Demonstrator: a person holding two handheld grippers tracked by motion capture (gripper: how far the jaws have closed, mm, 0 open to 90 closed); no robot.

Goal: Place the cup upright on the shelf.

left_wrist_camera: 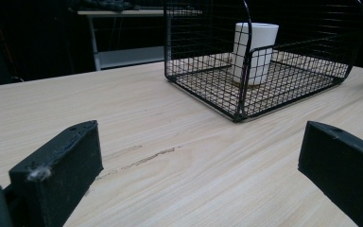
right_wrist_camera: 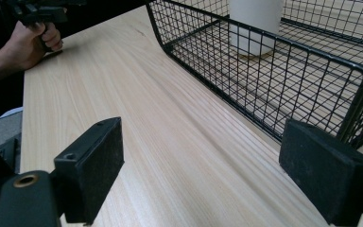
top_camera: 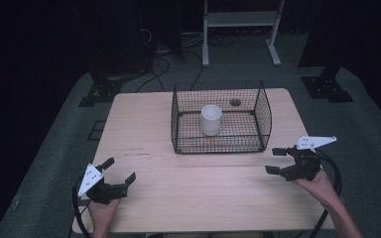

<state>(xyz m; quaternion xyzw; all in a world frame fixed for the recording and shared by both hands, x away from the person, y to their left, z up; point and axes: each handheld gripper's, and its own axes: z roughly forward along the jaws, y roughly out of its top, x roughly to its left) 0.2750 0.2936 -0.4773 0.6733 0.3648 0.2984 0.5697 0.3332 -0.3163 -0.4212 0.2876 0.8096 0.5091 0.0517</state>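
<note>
room: dark | floor: grey carpet | table: light wood | far back: white shelf, black cables | sides: black stands

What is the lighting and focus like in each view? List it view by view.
High view: the table is lit, the surroundings nearly black, the image soft. Left gripper view: the cup inside the basket is bright against a dark background; the near jaws look slightly blurred. Right gripper view: even light on the wood, basket mesh fairly sharp, the cup cropped at the top, the jaws soft.
</note>
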